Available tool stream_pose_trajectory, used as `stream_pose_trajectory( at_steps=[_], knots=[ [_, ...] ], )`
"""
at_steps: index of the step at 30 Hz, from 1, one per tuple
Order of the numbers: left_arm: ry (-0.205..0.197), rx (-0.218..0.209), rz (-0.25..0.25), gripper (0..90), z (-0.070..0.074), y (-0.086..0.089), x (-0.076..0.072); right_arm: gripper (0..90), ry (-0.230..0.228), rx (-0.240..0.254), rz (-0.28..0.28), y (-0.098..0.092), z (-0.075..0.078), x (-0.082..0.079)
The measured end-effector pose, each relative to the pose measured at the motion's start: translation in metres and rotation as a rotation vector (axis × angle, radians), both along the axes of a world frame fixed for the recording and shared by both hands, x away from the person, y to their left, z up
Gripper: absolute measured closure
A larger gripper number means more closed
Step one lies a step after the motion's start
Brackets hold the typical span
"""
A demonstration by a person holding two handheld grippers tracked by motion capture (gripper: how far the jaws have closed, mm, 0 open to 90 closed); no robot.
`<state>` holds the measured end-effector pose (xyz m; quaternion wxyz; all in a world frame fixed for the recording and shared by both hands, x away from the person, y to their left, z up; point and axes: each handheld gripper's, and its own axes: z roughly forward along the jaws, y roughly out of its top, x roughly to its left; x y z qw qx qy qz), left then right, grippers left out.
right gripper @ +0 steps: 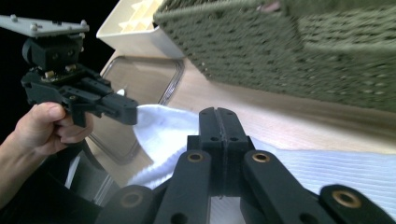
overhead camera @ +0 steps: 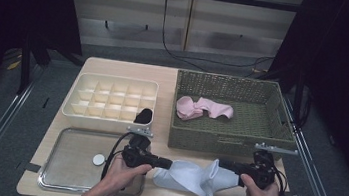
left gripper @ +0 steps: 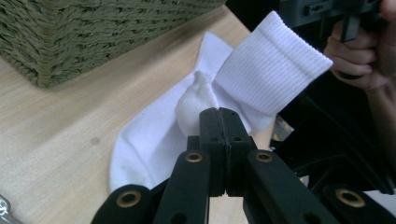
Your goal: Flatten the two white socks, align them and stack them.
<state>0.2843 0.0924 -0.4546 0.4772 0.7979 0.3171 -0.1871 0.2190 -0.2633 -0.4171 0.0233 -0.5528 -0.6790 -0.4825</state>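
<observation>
A white sock (overhead camera: 192,178) lies stretched across the front edge of the wooden table (overhead camera: 165,76), just in front of the woven basket (overhead camera: 280,126), and each end of it is pinched by a gripper. The left gripper (overhead camera: 168,164) has its jaws fully closed on the toe end; in the left gripper view the fabric bunches into a small peak right above the closed jaw tips, and the ribbed cuff (left gripper: 273,70) stands folded up beyond it. The right gripper (overhead camera: 222,163) is clamped shut on the cuff end, its jaws pressed together over the ribbed cloth in the right gripper view. The sock sags a little between them, its middle resting on the table. Just left of it sits a metal tray (overhead camera: 67,178) holding a small white disc (overhead camera: 99,159). Behind the tray stands a cream divided organizer (overhead camera: 73,108) with a black sock (overhead camera: 143,116) in its front right compartment. A pink sock (overhead camera: 204,108) lies inside the basket.
</observation>
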Motion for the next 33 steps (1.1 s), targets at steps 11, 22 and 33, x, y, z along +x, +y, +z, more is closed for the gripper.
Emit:
stream_pose_trajectory(
  at_steps=[11,22,33],
  knots=[
    [0.026,-0.021,0.014,89.7,0.004,0.020,0.002,90.0,-0.021,0.014,-0.084,-0.025,0.011,-0.007],
    [-0.005,0.086,0.073,89.7,-0.005,0.033,0.014,90.0,0.017,-0.042,-0.121,-0.035,-0.009,-0.001],
    [0.004,0.125,0.106,89.0,-0.020,0.030,0.021,89.1,0.082,-0.135,-0.158,-0.049,-0.050,0.020]
  ],
)
